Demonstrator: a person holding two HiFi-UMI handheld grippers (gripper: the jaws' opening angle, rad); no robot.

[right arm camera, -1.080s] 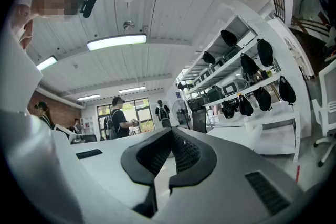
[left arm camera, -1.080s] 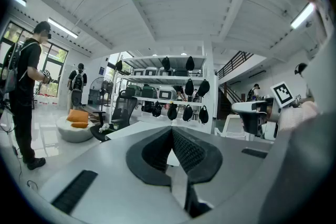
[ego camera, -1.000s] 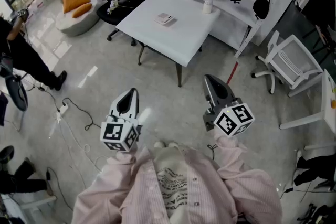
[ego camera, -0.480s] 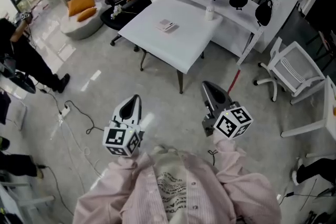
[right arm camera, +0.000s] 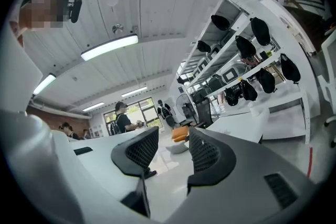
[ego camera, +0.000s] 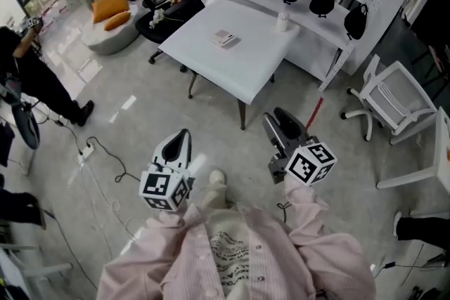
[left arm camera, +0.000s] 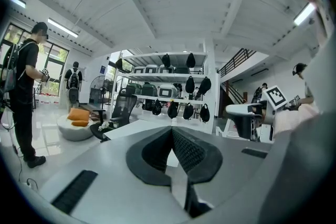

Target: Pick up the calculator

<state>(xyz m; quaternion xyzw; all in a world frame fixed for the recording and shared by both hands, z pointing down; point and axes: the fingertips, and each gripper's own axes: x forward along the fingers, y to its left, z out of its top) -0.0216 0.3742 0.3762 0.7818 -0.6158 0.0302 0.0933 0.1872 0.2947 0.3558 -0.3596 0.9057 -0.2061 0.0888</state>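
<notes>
The left gripper has its jaws together. The jaws of the right gripper are opening, and no thing stands between them. Both grippers hang over the floor, pointing toward the desk. The calculator lies near the middle of the desk, well apart from both pairs of jaws.
</notes>
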